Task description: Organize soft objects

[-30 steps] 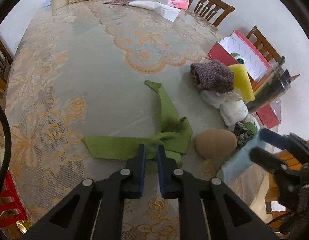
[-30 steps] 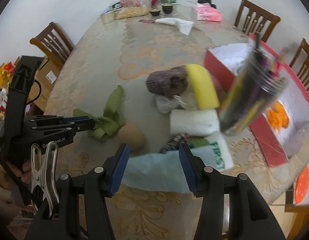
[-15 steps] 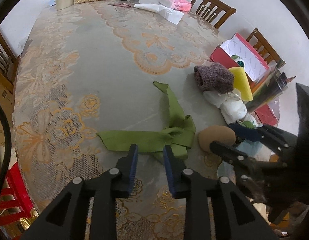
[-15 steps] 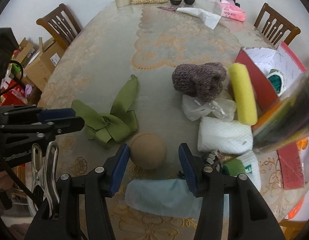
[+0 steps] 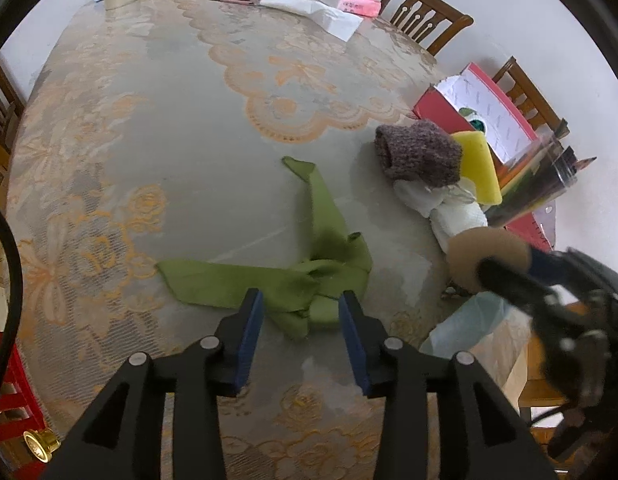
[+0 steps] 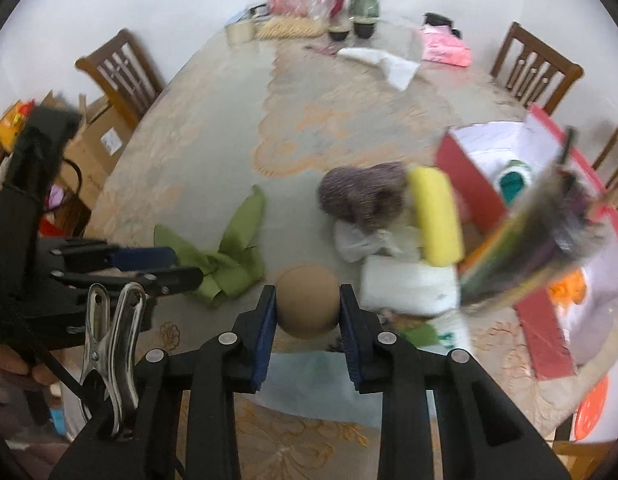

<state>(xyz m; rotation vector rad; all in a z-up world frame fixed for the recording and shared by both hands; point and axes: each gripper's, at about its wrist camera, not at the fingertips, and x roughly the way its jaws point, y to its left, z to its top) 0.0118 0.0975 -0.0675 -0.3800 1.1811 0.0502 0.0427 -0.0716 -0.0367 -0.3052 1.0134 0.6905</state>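
Since half a second ago the right gripper has moved forward until its jaws sit against both sides of the tan ball, apparently clamped on it. Meanwhile the left gripper has spread its jaws wide and now hangs empty over the knot of the green cloth strip on the lace-covered table. Judging by its matte surface, the ball is light and squashy, best held across its widest part. Beyond it lie a white rolled towel, a yellow sponge and a grey knitted piece. A light blue cloth lies below the jaws. No writing can be read through the blur.
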